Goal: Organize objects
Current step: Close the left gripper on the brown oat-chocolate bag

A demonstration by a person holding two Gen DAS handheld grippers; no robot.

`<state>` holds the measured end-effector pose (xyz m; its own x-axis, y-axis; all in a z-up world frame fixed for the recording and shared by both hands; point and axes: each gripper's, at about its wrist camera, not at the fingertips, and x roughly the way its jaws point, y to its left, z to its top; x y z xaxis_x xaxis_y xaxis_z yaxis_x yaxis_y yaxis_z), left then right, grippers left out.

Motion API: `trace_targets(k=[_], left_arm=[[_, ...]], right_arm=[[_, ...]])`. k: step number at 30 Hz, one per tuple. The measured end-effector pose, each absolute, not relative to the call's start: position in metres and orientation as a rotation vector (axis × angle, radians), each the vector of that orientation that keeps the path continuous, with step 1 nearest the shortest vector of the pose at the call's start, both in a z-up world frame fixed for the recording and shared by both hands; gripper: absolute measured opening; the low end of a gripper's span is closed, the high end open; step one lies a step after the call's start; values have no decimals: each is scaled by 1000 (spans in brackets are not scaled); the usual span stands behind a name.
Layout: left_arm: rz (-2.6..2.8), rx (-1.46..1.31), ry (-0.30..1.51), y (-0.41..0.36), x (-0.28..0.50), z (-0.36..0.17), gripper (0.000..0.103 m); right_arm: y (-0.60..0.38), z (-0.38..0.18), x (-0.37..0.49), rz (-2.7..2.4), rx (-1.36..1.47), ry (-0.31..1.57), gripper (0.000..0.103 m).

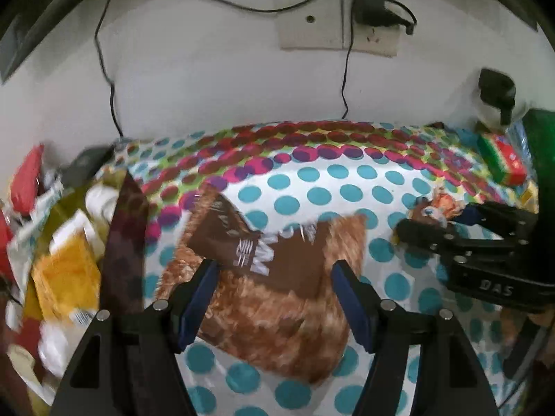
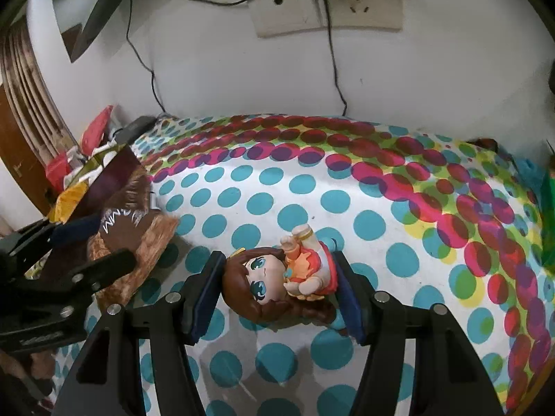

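A brown snack packet (image 1: pixel 277 277) lies flat on the polka-dot cloth (image 1: pixel 312 180). My left gripper (image 1: pixel 274 298) hovers over it, open, its blue pads (image 1: pixel 199 294) wide apart and not pressing on it. In the right wrist view that gripper (image 2: pixel 104 242) stands at the left over the same packet (image 2: pixel 145 232). My right gripper (image 2: pixel 277 294) is shut on a small doll figure (image 2: pixel 274 277) with brown hair and an orange dress, held sideways above the cloth (image 2: pixel 347 215). The left wrist view shows the right gripper (image 1: pixel 438 217) and the doll (image 1: pixel 437 208) at the right.
An open box (image 1: pixel 126 242) crammed with yellow, red and white packets (image 1: pixel 66 270) stands at the cloth's left edge. A green and red carton (image 1: pixel 503 163) and a white bottle with a black cap (image 1: pixel 496 100) sit at the back right. Cables hang from wall sockets (image 2: pixel 329 14).
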<state>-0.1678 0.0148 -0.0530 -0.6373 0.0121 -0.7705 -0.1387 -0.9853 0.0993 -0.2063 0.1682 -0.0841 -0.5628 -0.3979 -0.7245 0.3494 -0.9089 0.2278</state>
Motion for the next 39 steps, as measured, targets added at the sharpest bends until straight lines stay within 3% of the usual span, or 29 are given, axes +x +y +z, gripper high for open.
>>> trace_targets(k=[6, 13, 26, 31, 35, 36, 37, 38, 39], left_arm=[[2747, -1150, 435, 34, -138, -32, 70], [2784, -1145, 639, 54, -116, -50, 71], [2988, -1197, 690, 55, -153, -73, 72], [3036, -1232, 646, 47, -158, -75, 72], [3059, -1223, 492, 31, -156, -72, 70], [3059, -1228, 475, 29, -156, -72, 68], [3064, -1224, 456, 27, -154, -71, 54], [3086, -1201, 452, 25, -152, -68, 33], [3099, -1191, 457, 23, -150, -66, 21]], right_arm=[[164, -86, -206, -2439, 1172, -28, 58], [161, -86, -205, -2439, 1173, -32, 58], [163, -86, -206, -2438, 1173, -32, 58], [161, -86, -206, -2438, 1176, -26, 58], [161, -86, -206, -2437, 1176, -25, 58], [162, -86, -207, -2437, 1176, -26, 58], [161, -86, -207, -2437, 1176, -27, 58], [161, -86, -207, -2437, 1176, -26, 58], [161, -87, -207, -2438, 1176, -24, 58]])
